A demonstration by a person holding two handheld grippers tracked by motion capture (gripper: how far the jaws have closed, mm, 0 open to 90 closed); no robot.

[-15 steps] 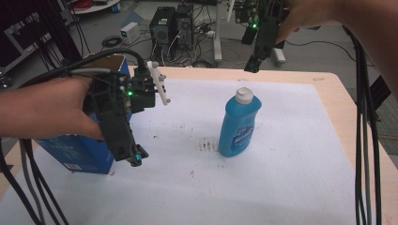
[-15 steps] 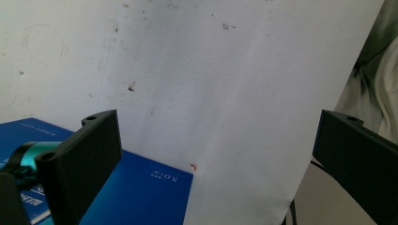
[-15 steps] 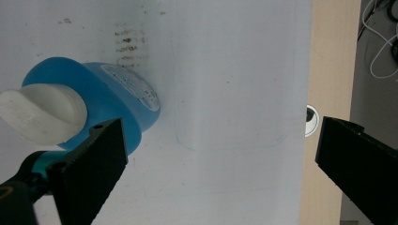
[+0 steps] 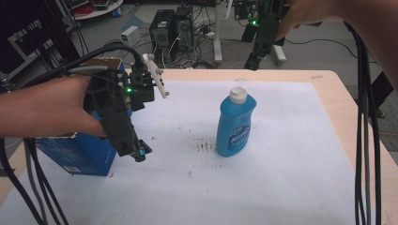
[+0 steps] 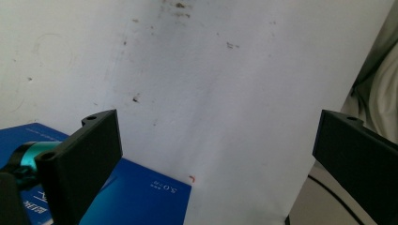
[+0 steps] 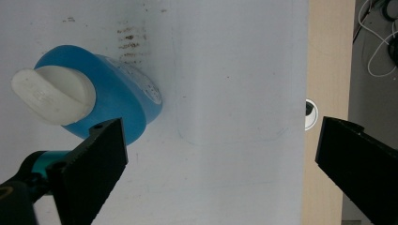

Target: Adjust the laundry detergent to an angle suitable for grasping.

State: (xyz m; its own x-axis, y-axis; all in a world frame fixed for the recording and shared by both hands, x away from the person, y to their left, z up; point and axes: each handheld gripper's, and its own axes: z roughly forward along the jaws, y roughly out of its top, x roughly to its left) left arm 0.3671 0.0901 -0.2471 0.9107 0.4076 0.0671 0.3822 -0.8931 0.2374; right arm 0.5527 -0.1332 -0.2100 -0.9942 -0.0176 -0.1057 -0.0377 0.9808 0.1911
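Both grippers, left (image 4: 139,153) and right (image 4: 252,63), hang spread and empty. Untouched, the bottle (image 4: 234,124) stands upright mid-table, the box (image 4: 77,152) well to its left. Nothing looks begun; any grasp remains ahead.

A: Any readable text on our side?

B: Little. In the left gripper view we get "5.0" plus a small unclear mark, printed upside down in white near the corner of the blue box (image 5: 141,192). More white characters at the box's lower left edge, too cropped to read.

A: And the blue bottle (image 4: 234,124)?

B: In the high view we see a label with white lettering on its front, too blurred to make out. The white patch on the box's near face there is unreadable as well.
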